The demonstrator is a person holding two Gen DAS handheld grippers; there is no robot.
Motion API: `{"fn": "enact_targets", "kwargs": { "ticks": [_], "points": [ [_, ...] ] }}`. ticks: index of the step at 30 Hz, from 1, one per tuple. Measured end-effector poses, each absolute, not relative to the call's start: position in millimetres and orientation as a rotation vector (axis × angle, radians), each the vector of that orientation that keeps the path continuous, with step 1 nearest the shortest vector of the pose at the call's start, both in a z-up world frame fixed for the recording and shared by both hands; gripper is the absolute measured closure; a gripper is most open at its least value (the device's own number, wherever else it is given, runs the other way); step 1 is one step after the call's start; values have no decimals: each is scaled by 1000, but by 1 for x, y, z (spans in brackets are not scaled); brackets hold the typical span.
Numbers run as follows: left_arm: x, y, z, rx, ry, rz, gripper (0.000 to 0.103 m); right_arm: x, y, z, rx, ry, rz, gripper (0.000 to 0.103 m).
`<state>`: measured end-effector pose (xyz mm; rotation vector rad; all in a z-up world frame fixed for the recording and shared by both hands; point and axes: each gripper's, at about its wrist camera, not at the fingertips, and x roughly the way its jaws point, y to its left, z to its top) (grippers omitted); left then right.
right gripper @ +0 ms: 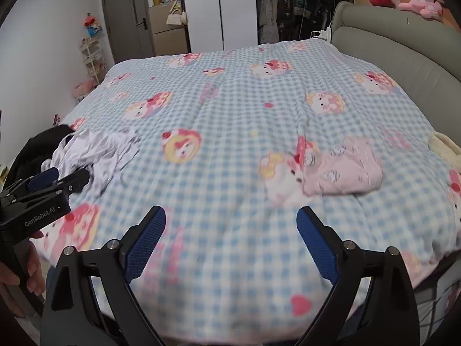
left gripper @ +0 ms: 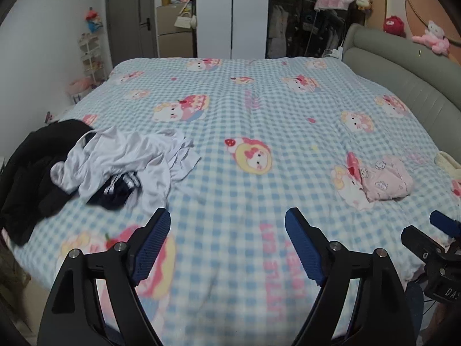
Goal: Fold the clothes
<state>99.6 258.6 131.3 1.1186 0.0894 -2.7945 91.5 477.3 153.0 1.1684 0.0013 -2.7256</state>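
Note:
A heap of unfolded clothes lies at the bed's left edge: a white garment (left gripper: 121, 158), a black one (left gripper: 31, 173) and a dark striped piece (left gripper: 115, 193). The heap also shows in the right wrist view (right gripper: 95, 152). A folded pink garment (left gripper: 386, 181) sits at the right (right gripper: 343, 170). My left gripper (left gripper: 227, 219) is open and empty above the near bed edge, right of the heap. My right gripper (right gripper: 230, 216) is open and empty, hovering near the front edge, left of the pink garment.
The bed carries a blue checked cartoon quilt (left gripper: 247, 109). A grey padded headboard (left gripper: 417, 86) runs along the right with plush toys (left gripper: 432, 39) above. Wardrobes (left gripper: 230, 14) and a door (left gripper: 129, 20) stand beyond the far edge. A shelf rack (left gripper: 92, 54) stands at the left wall.

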Motion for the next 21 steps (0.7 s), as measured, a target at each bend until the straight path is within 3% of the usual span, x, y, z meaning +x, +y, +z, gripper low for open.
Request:
{"fn": "enact_targets", "kwargs": {
  "ticks": [8,21],
  "points": [
    [177,276,117,1147,104,-2798,19,159,486,128,1213,-74,-2695,8],
    [211,288,125,1058,128,-2868,19,194,494,130,1177,-70,-2695,8]
  ]
}}
